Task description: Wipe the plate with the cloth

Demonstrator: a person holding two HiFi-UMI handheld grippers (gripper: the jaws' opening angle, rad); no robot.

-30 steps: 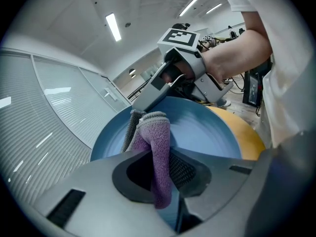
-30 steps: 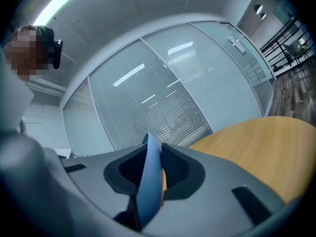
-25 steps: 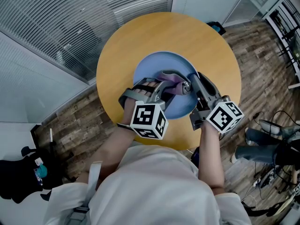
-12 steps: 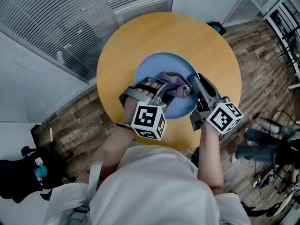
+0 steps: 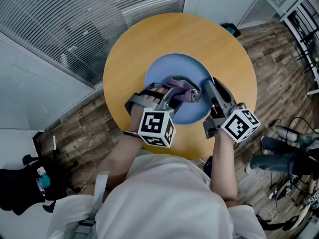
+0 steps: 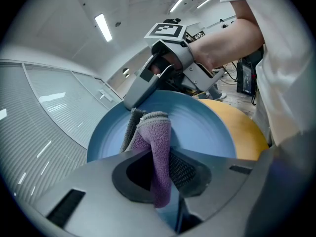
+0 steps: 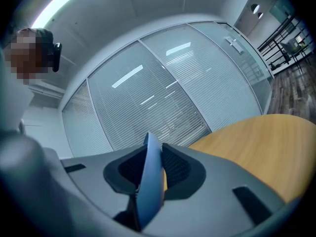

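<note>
Two bare forearms reaching forward, tips converging: left gripper [image 5: 180, 91], jaws clamped on cloth [image 6: 159, 141]; right gripper [image 5: 204, 86], jaws clamped on plate [image 7: 151, 177] rim.

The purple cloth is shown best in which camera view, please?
The left gripper view: the cloth sits large and central, pinched in the left gripper's jaws before the plate. The head view shows a small fold; the right gripper view, none.

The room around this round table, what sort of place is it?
Most likely an office or a lab room. Glass partition walls with slatted blinds run beside the round table, strip lights line the ceiling, and cables lie on the wood-pattern floor.
</note>
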